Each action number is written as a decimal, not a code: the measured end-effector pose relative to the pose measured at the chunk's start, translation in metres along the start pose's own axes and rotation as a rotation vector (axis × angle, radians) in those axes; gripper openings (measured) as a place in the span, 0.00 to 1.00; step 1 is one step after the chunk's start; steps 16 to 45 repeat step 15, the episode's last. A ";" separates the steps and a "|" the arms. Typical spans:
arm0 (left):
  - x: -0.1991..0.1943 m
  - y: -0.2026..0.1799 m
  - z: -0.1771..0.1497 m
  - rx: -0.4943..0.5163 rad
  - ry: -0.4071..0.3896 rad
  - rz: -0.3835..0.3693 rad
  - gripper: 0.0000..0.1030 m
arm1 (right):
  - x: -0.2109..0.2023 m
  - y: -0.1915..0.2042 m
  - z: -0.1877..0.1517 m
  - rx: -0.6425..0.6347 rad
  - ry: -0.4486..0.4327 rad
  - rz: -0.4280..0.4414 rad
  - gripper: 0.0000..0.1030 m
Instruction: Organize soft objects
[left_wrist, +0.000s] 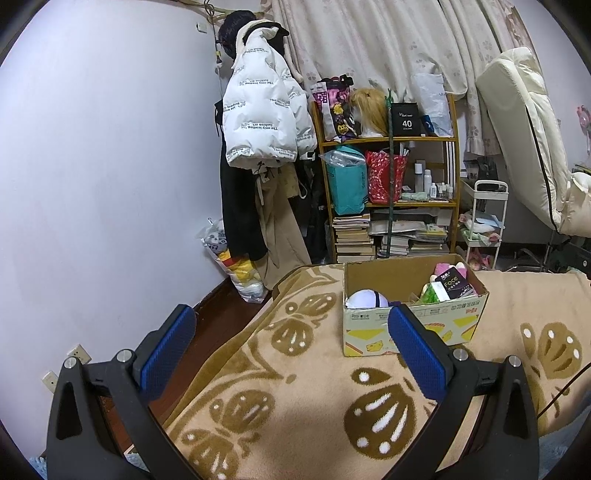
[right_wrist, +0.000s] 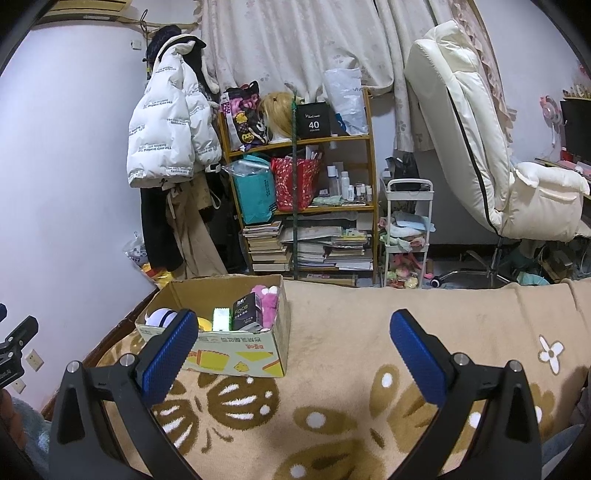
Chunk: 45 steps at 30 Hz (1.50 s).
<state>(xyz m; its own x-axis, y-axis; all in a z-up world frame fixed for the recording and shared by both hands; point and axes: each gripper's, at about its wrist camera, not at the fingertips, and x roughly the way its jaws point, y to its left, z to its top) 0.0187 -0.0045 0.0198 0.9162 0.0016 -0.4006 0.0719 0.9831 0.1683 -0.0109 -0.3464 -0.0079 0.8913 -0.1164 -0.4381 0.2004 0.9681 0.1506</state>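
Both grippers spread wide, holding nothing: my left gripper (left_wrist: 291, 350) and right gripper (right_wrist: 293, 354) hover over the beige blanket (right_wrist: 351, 332). Cardboard box (right_wrist: 236, 354) sits on it, near my left. Inside I see a white plush (left_wrist: 365, 299), pink plush (right_wrist: 267, 301), tissue pack (right_wrist: 245, 314).
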 end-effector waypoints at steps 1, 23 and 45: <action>0.000 0.000 0.000 0.002 -0.001 -0.001 0.99 | 0.000 0.000 0.000 0.000 -0.002 -0.002 1.00; 0.000 0.000 0.001 0.001 0.009 -0.010 0.99 | 0.002 -0.001 0.001 -0.001 0.005 0.001 1.00; 0.000 0.000 0.001 0.001 0.009 -0.010 0.99 | 0.002 -0.001 0.001 -0.001 0.005 0.001 1.00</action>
